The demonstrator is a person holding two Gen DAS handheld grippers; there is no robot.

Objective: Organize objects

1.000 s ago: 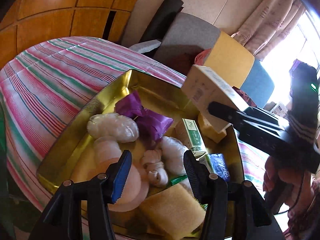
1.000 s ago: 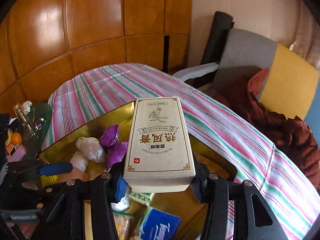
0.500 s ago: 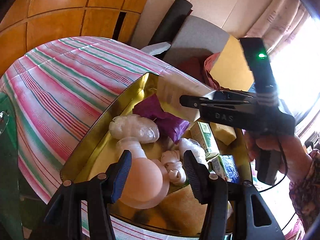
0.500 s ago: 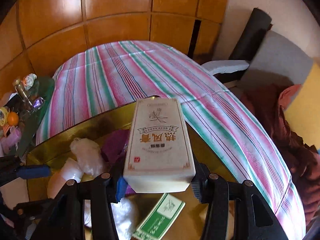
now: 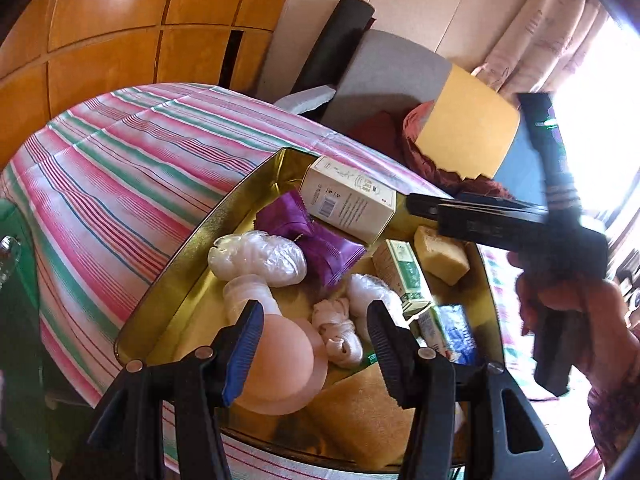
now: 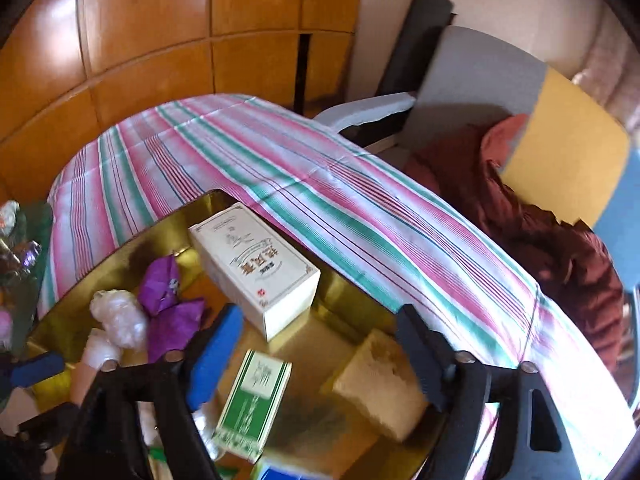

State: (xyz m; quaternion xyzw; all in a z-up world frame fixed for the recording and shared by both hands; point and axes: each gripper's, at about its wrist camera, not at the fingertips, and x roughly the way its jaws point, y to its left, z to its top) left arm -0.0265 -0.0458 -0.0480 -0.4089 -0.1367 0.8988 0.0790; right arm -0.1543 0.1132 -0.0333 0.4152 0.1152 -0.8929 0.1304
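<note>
Wood-panelled walls and an armchair stand behind a table (image 6: 360, 200) under a pink-and-green striped cloth, and on it sits a gold tray (image 5: 180, 256) crowded with small goods. At the tray's far corner lies a cream box (image 6: 256, 268), its end propped on the purple wrapper (image 5: 316, 240).

Right tongs (image 6: 316, 344) are spreading their jaws just behind that box; nothing sits between them and the pads touch nothing, so the box looks freshly set down. Left tongs (image 5: 316, 344) hang released above the near end of the tray, jaws parted over a peach dome (image 5: 280, 368) and a knotted white bundle (image 5: 340, 336), gripping neither.

Placing the box appears to be the step just finishing. Next, the right tongs would likely need to clear the tray and pick another item. A green carton (image 6: 256, 396) and a yellow sponge block (image 6: 380, 392) lie directly below them. The carton lies flat, so it probably calls for a pinch across its narrow sides.
</note>
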